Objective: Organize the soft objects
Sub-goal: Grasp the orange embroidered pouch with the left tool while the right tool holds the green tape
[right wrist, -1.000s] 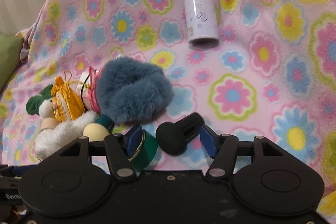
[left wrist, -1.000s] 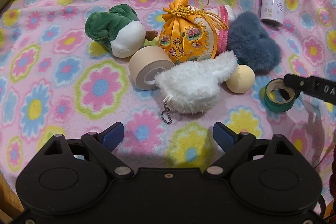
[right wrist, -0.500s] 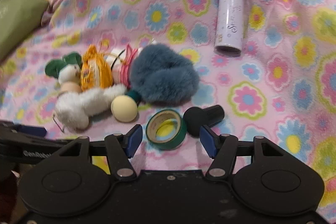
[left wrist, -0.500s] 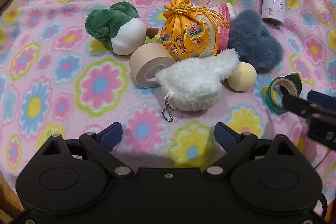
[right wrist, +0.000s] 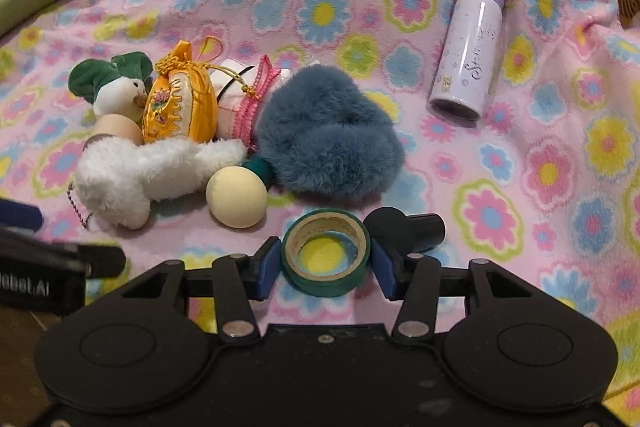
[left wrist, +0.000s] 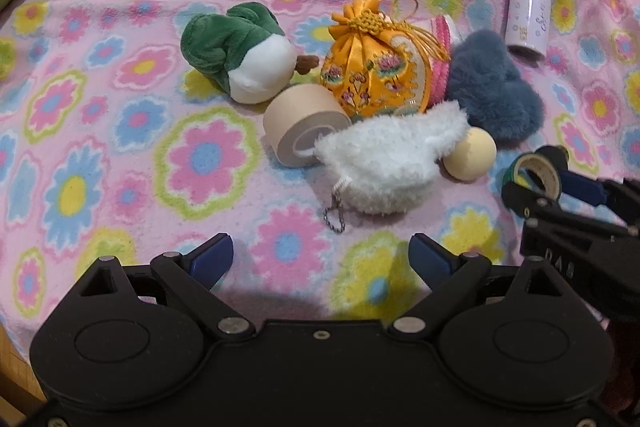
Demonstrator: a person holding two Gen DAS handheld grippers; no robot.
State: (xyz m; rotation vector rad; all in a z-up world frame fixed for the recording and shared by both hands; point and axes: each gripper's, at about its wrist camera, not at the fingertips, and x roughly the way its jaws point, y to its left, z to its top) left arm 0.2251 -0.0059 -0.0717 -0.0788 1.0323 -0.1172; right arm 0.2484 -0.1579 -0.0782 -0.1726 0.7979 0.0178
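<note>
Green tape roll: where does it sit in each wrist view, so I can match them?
Left wrist: green tape roll at the right edge, between the closing jaws of the right gripper.
Right wrist: bottom centre, between the blue pads.
Shared landmark: cream ball, just left of it.

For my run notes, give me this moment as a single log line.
right gripper: closing around green tape roll lying on blanket | left gripper: open, empty, facing white plush | black cylinder: beside roll
</note>
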